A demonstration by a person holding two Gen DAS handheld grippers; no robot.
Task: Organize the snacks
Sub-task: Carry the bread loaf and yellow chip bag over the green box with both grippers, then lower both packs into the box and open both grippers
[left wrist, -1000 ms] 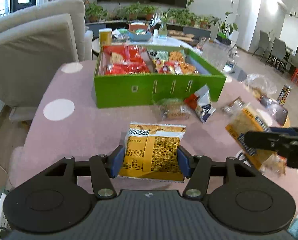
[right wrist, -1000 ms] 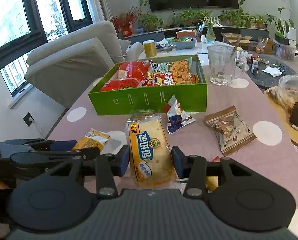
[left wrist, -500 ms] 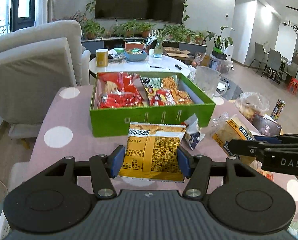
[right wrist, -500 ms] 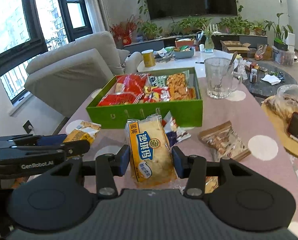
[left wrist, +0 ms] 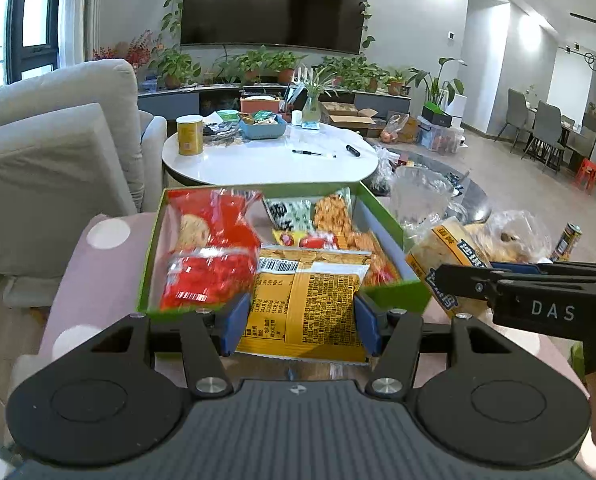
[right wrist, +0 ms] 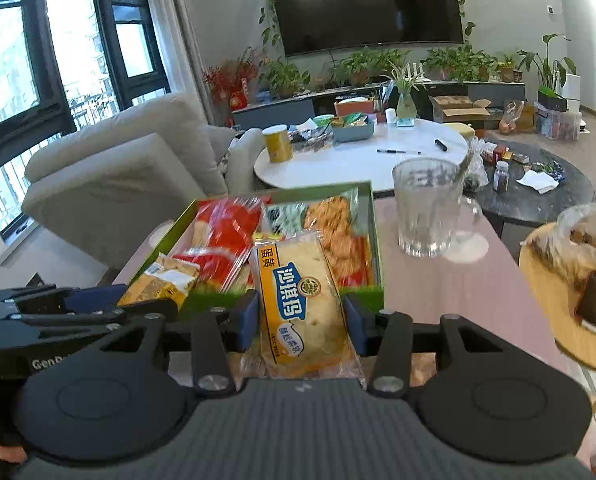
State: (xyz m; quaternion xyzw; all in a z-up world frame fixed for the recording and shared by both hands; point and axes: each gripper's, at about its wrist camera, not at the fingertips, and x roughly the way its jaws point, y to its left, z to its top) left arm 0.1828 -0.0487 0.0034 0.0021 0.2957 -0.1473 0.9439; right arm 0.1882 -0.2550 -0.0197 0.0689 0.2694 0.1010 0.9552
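Note:
My left gripper is shut on a yellow snack packet with its barcode side up, held above the near edge of the green box. My right gripper is shut on a yellow-and-clear cake packet, also held over the box's near edge. The box holds red packets at the left and orange and green packets at the right. Each gripper shows in the other's view: the right one with its packet, the left one with its packet.
The box stands on a pink dotted table. A glass mug stands right of the box. A bagged item lies on a wooden side table at the right. A sofa is at the left, a white round table behind.
Both grippers have lifted with their packets and moved forward, from over the table in front of the box to above its near edge. The loose packets on the table have dropped out of view.

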